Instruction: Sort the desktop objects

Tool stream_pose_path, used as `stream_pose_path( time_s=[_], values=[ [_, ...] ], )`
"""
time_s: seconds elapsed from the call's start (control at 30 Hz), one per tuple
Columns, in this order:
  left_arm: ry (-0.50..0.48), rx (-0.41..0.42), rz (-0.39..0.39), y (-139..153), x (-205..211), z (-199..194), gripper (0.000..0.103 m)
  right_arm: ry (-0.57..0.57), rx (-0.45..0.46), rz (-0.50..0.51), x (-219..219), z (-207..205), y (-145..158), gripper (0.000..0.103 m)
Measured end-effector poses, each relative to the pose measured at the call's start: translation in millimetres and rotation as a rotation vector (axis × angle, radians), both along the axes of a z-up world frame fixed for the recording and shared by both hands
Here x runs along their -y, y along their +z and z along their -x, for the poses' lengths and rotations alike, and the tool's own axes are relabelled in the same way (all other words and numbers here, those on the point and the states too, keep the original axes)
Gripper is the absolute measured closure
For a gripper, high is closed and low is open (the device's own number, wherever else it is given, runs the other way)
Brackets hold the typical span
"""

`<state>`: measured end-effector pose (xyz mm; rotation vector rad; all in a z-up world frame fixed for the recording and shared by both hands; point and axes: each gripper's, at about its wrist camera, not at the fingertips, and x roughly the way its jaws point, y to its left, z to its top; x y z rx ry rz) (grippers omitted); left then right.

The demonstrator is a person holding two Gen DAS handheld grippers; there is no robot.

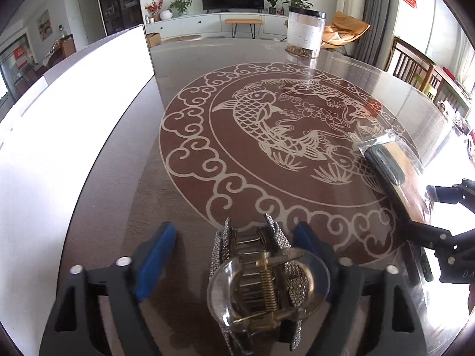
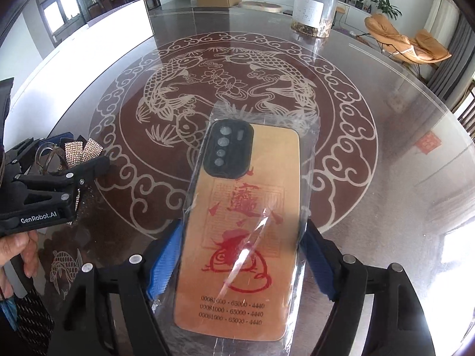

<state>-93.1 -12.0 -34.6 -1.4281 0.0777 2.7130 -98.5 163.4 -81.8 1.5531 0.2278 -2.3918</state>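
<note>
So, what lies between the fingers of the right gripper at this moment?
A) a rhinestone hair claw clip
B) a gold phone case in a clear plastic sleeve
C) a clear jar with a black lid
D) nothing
B: in the right wrist view the gold phone case, wrapped in a clear plastic sleeve, sits between the blue pads of the right gripper; the hair claw clip is at the left gripper.

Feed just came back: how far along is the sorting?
Nothing looks sorted yet. In hand: the left gripper brackets a rhinestone hair claw, jaws wide, not clamped; the right gripper grips a bagged phone case. Left: placing both. The clear jar stands at the table's far edge.
</note>
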Motion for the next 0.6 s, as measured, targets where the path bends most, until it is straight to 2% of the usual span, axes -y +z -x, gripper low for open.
stream_pose_path(
  time_s=[0.03, 0.1, 0.2, 0.3, 0.47, 0.6],
  values=[
    [-0.011, -0.002, 0.015, 3, 2, -3, 0.057, -0.007, 0.002, 0.013, -3, -1, 1, 0.026],
    [-0.037, 0.001, -0.035, 12, 11, -10, 0.064, -0.029, 0.012, 0.05, -10, -3, 5, 0.026],
    [-0.052, -0.067, -0.079, 40, 24, -32, 0.064, -0.061, -0.008, 0.147, -20, -12, 27, 0.026],
    [-0.053, -0.136, -0.107, 71, 34, -52, 0.065, -0.035, -0.053, 0.162, -16, -21, 54, 0.026],
    [-0.016, -0.193, -0.154, 108, 62, -75, 0.065, 0.017, -0.074, 0.189, 7, -19, 83, 0.026],
    [0.042, -0.24, -0.182, 145, 105, -89, 0.065, 0.069, -0.084, 0.248, 41, -8, 107, 0.026]
  ],
)
